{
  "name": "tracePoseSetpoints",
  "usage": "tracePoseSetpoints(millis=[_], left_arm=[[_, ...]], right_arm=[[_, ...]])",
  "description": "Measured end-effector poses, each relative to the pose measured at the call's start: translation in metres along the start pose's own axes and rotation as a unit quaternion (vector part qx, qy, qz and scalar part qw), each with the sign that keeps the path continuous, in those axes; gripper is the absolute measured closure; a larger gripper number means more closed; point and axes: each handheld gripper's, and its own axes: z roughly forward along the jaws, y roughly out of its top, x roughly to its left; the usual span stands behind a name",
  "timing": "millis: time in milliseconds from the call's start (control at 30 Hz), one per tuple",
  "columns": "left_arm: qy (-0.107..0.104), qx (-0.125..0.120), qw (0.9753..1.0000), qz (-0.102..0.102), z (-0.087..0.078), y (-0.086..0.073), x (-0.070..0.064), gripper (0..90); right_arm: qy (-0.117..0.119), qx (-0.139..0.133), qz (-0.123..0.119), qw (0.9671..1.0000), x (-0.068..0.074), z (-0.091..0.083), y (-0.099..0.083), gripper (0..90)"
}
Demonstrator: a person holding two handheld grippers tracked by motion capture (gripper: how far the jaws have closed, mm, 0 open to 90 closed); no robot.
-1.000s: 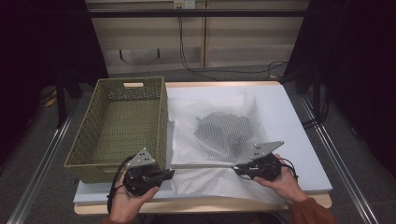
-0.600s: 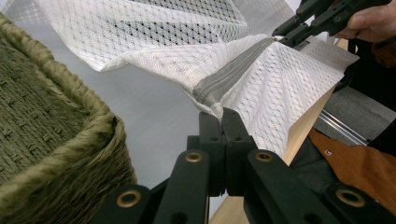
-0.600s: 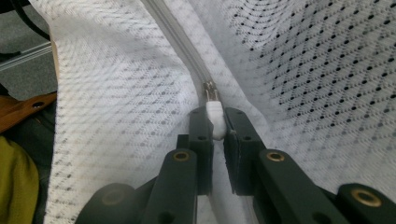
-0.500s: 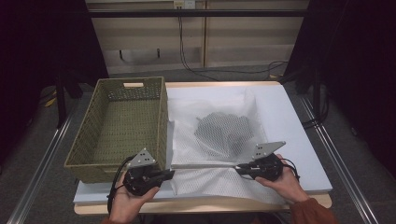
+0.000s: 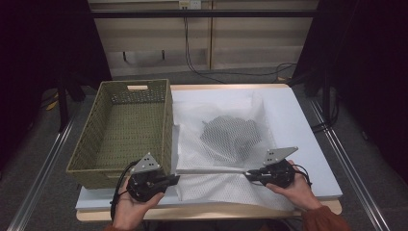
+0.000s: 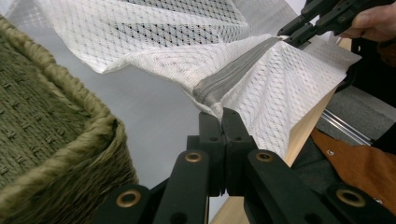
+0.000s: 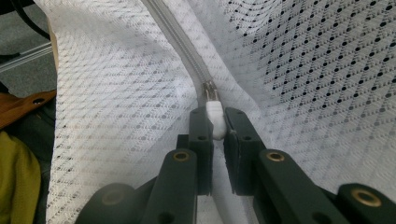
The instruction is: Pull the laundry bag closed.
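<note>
Item: mesh bag [image 5: 226,137], centre frame. My left gripper [image 6: 223,122] clamps the zip's end; my right gripper [image 7: 215,122] clamps the pull [image 7: 213,114]. Keep zip [image 5: 211,171] taut; draw the pull straight.

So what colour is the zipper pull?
White zipper pull, clearest in the right gripper view.

We're in a lab-type recording setup: white table [image 5: 308,125] w/ metal rails [image 5: 351,168] either side, black curtains [image 5: 43,43] round it, cables [image 5: 192,53] down the back wall, handheld grippers w/ tracker plates.
</note>
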Motion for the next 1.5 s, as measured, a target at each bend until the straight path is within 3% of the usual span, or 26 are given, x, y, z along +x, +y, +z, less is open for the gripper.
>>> tracePoseSetpoints(millis=[767,1133,1433,1500], left_arm=[[0.004,0.003,1.0,0.006,-0.001,0.0,-0.001,89.1],[0.002,0.002,1.0,0.006,-0.001,0.0,0.0,89.1],[0.0,0.002,1.0,0.003,-0.001,0.0,0.001,89.1],[-0.001,0.0,1.0,0.002,-0.001,0.0,-0.001,89.1]], right_arm=[[0.001,0.001,0.008,1.0,-0.004,-0.007,-0.009,82.6],[-0.012,0.013,0.0,0.9998,-0.003,-0.006,-0.011,82.6],[-0.02,0.017,0.006,0.9996,-0.005,-0.009,-0.014,82.6],[-0.013,0.01,0.008,0.9998,-0.006,-0.01,-0.015,82.6]])
